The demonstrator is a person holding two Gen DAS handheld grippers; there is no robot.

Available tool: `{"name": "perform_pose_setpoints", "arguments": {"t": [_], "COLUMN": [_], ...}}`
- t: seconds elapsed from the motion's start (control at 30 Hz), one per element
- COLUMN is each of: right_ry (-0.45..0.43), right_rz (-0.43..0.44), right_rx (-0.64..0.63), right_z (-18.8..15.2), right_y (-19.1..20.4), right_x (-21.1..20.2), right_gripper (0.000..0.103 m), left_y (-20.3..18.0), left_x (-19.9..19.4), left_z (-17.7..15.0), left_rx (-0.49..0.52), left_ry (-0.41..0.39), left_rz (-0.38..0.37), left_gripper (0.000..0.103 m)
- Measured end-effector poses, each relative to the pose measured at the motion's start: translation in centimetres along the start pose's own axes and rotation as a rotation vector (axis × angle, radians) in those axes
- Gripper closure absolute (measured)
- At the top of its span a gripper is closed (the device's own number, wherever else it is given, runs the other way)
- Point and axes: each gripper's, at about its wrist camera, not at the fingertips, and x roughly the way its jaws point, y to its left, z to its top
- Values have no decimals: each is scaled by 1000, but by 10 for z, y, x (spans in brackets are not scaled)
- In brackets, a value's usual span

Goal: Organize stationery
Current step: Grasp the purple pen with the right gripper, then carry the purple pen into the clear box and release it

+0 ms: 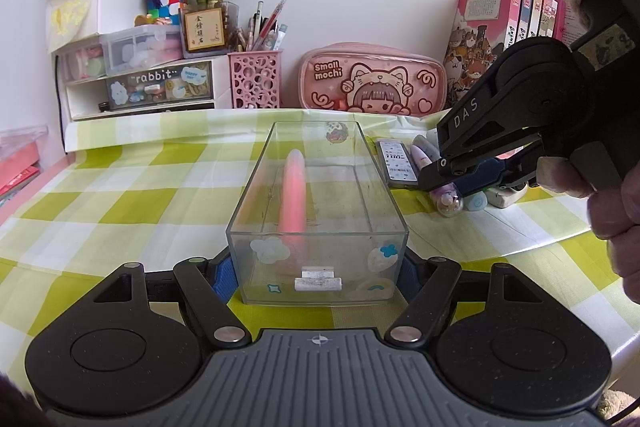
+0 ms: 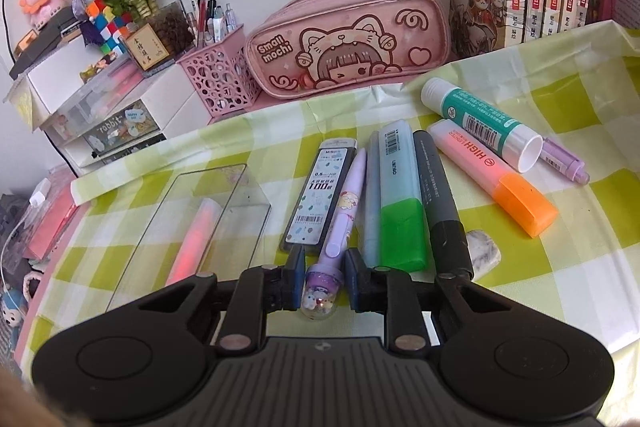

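Note:
My left gripper (image 1: 318,271) is shut on the near end of a clear plastic box (image 1: 320,187) that holds a pink pen (image 1: 294,195). The box also shows in the right wrist view (image 2: 192,219). My right gripper (image 2: 323,281) is open, with its pads on either side of the globe end of a purple pen (image 2: 342,223) that lies on the checked cloth; a small gap shows on each side. In the left wrist view the right gripper (image 1: 460,183) is low over the stationery pile.
Beside the purple pen lie a lead refill case (image 2: 320,195), a green highlighter (image 2: 400,199), a grey marker (image 2: 440,203), an orange highlighter (image 2: 492,179), a glue stick (image 2: 480,123) and an eraser (image 2: 482,251). A pink pencil case (image 2: 344,43) and pen holder (image 2: 218,79) stand behind.

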Motion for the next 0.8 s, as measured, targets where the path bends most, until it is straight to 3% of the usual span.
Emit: {"name": "perform_pose_setpoints", "arguments": {"t": [0.27, 0.6, 0.67, 0.8], "right_ry": [148, 74, 60, 53], "right_rz": [44, 69, 51, 56], "right_rx": [-48, 52, 47, 64], "right_z": [-12, -3, -3, -4], "right_y": [8, -3, -2, -4], "right_x": [-17, -4, -3, -4], "right_gripper": [47, 45, 53, 54], "left_y": [-1, 0, -1, -1], "left_x": [1, 1, 2, 2], "left_z": [0, 0, 0, 0], "left_rx": [-2, -2, -2, -2], "left_ry": [2, 2, 2, 2], "left_rz": [-3, -2, -2, -2], "left_gripper": [30, 30, 30, 30]}}
